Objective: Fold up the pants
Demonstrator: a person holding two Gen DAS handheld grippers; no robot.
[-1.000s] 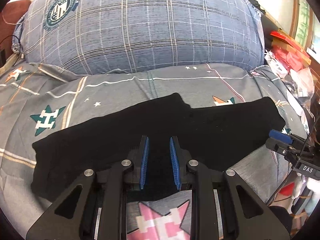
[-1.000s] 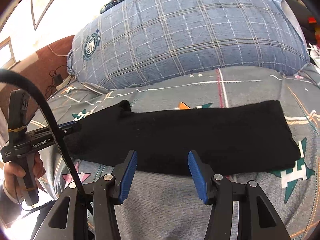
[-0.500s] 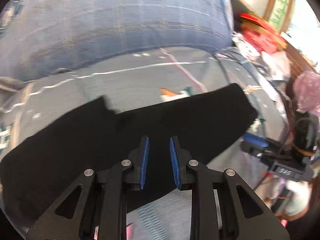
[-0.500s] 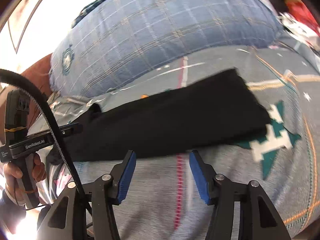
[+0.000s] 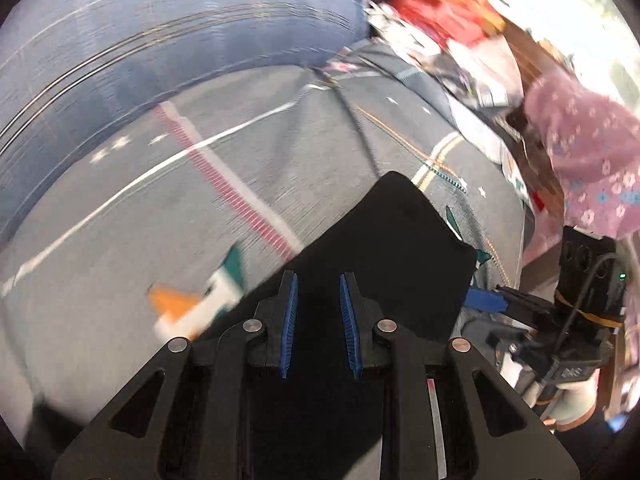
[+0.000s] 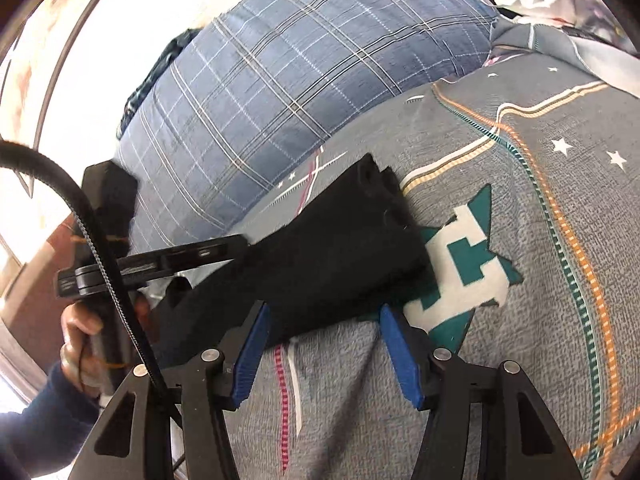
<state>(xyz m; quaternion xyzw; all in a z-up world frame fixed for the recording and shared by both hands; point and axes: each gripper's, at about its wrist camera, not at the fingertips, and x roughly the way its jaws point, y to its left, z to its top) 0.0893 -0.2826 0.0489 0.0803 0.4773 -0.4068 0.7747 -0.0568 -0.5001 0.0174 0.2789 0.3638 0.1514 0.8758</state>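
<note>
black pants [image 6: 320,248] lie as a folded strip on the grey patterned bedspread [image 6: 520,320], below a blue plaid pillow [image 6: 300,72]. left gripper [image 5: 317,312] clamps the pants' fabric between narrow blue pads. right gripper [image 6: 324,344] spread wide, at the strip's near edge.

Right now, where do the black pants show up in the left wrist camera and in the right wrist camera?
Left wrist view: the black pants fill the lower centre, running under the left gripper.
Right wrist view: the black pants lie across the centre, just beyond the right gripper.
Shared landmark: the blue plaid pillow behind them.
</note>
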